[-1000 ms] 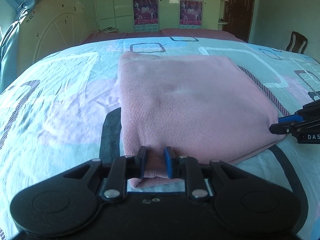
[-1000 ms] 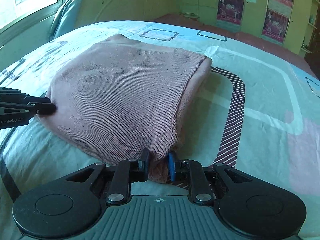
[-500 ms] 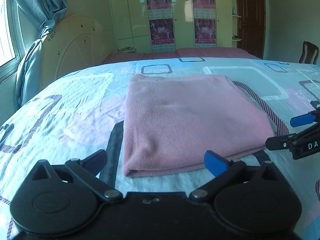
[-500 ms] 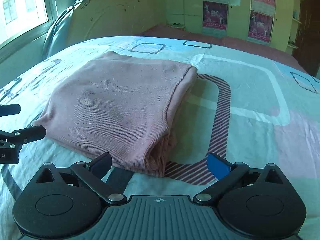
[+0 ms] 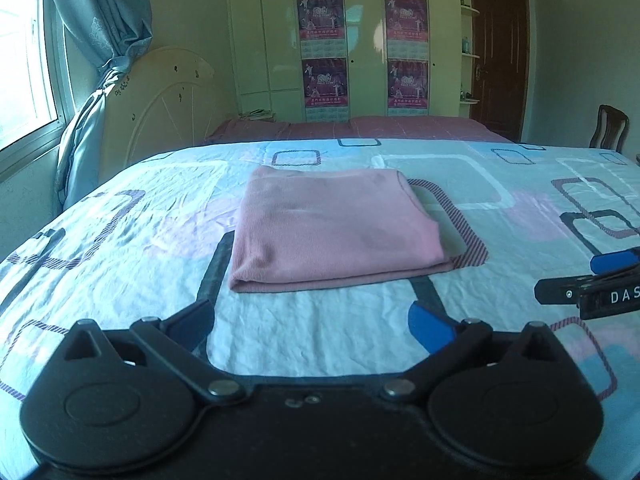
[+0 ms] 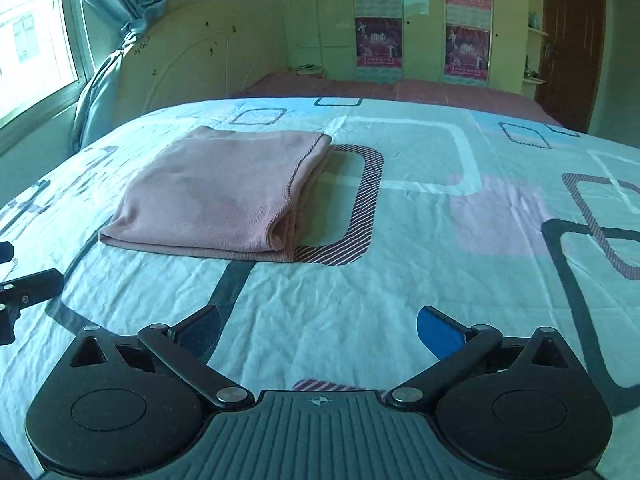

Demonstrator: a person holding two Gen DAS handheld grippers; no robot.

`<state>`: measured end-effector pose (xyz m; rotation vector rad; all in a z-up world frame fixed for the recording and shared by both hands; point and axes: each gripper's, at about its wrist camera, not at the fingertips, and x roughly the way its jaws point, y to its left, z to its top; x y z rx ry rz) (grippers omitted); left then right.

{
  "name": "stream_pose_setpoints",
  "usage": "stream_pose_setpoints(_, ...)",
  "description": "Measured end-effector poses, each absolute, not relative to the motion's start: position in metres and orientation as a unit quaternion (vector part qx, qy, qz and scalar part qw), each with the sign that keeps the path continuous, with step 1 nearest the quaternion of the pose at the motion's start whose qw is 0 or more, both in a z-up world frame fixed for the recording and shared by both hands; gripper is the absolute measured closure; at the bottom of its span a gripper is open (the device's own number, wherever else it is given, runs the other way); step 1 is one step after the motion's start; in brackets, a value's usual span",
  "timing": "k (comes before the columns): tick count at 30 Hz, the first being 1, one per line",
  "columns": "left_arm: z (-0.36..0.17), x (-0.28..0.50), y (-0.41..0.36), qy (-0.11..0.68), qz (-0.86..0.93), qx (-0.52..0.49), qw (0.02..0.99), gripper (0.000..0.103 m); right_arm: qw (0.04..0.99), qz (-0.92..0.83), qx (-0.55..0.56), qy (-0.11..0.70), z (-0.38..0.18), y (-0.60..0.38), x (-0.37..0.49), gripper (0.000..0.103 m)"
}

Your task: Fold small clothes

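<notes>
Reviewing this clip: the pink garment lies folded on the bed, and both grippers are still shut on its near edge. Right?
Not quite. The pink garment does lie folded on the bed, but the left gripper and right gripper are both open and clear of it, as both wrist views show.

- The bed [image 5: 120,248] is covered by a wrinkled pale blue sheet [image 6: 400,280] printed with rounded squares in pink, white and dark stripes.
- A folded pink garment [image 5: 336,228] lies flat on the sheet, its folded edge toward the cameras.
- Reddish pillows [image 5: 360,126] lie along the far end.
</notes>
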<state>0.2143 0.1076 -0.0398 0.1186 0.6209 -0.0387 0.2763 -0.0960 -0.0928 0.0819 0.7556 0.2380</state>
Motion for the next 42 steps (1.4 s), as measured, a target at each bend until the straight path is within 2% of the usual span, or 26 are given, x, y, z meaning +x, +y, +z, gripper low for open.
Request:
stream_pose_setpoints(9, 0.006, 0.127, 0.076, 0.241, -0.026, 0.078, 0.967, 0.0, 0.957, 0.113, 0.007, 0.266, -0.036, -0.104, 0.161, 0.0)
stream_pose_setpoints(17, 0.026, 0.083, 0.064, 0.218, -0.029, 0.062, 0.974, 0.001, 0.965, 0.103, 0.0, 0.241, -0.01, -0.106, 0.098, 0.0)
stream_pose_setpoints(24, 0.034, 0.063, 0.065, 0.216, -0.036, 0.031, 0.975, 0.001, 0.972, 0.093, 0.008, 0.218, 0.009, -0.118, 0.073, 0.0)
stream_pose_setpoints(42, 0.039, 0.057, 0.057, 0.202, -0.052, 0.045, 0.977, 0.001, 0.975, 0.08, 0.015, 0.205, 0.016, -0.134, 0.062, 0.0)
